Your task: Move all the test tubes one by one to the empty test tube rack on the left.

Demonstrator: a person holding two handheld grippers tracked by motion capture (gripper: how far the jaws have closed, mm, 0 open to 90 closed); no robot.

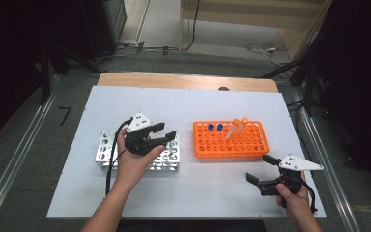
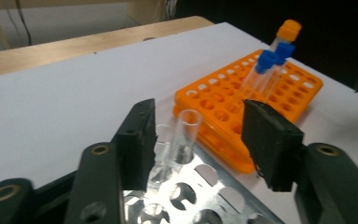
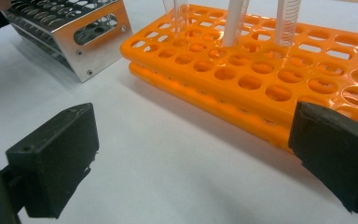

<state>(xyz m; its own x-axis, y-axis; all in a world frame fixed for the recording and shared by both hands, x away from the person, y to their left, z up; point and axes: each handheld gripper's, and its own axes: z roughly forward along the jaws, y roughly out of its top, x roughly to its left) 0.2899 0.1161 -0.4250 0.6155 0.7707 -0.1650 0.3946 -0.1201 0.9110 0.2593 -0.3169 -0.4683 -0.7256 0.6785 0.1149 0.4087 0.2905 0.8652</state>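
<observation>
A: Which step was in hand?

B: Letting go, I judged. The left gripper (image 1: pixel 163 133) stood over the metal rack (image 1: pixel 103 150), its jaws partly apart, with a clear uncapped tube (image 2: pixel 182 140) upright in a rack hole between them and neither pad touching it.

A: And the other one?

B: The right gripper (image 1: pixel 261 168) gaped wide and empty, just in front of the orange rack (image 1: pixel 251 147), where the capped tubes (image 1: pixel 236 126) stood.

A: Next move?

B: Probably lifting the left gripper straight off without nudging the tube, then fetching another.
</observation>
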